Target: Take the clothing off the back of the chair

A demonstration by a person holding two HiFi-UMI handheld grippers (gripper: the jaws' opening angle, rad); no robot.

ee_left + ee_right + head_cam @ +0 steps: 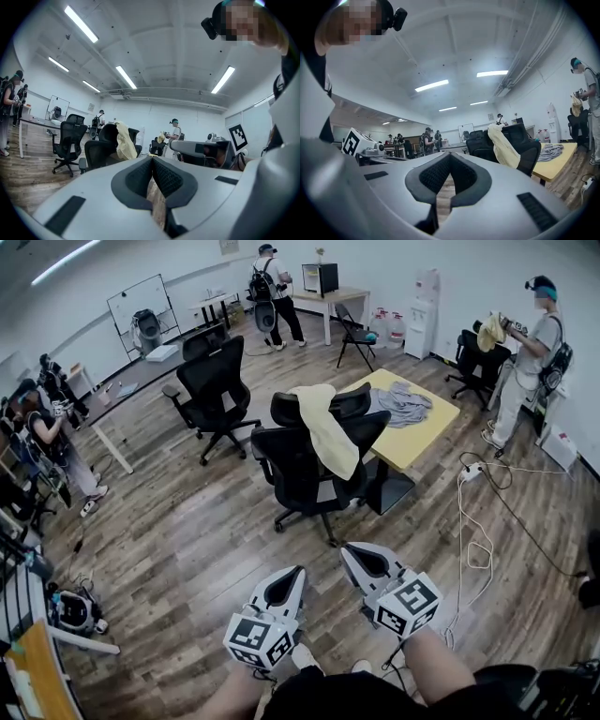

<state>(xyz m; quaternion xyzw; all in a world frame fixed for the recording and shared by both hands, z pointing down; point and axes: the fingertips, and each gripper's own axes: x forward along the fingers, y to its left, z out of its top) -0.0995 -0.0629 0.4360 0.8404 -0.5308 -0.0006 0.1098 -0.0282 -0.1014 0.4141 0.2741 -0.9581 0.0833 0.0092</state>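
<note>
1. Yellow clothing [326, 432] hangs draped over the back of the black chair [300, 474]; removal is not yet done.
2. Left gripper [292, 576]: jaws together, nothing between them, well apart from the chair.
3. Right gripper [354, 555]: jaws together, empty, equally far off.
4. Judged remaining: approach, grip the clothing, lift it clear of the chair.

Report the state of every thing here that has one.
yellow garment: draped over the chair back, not yet taken.
chair: upright, near the table.
grey garment: lying crumpled on the table.
left gripper: shut, empty.
right gripper: shut, empty.
</note>
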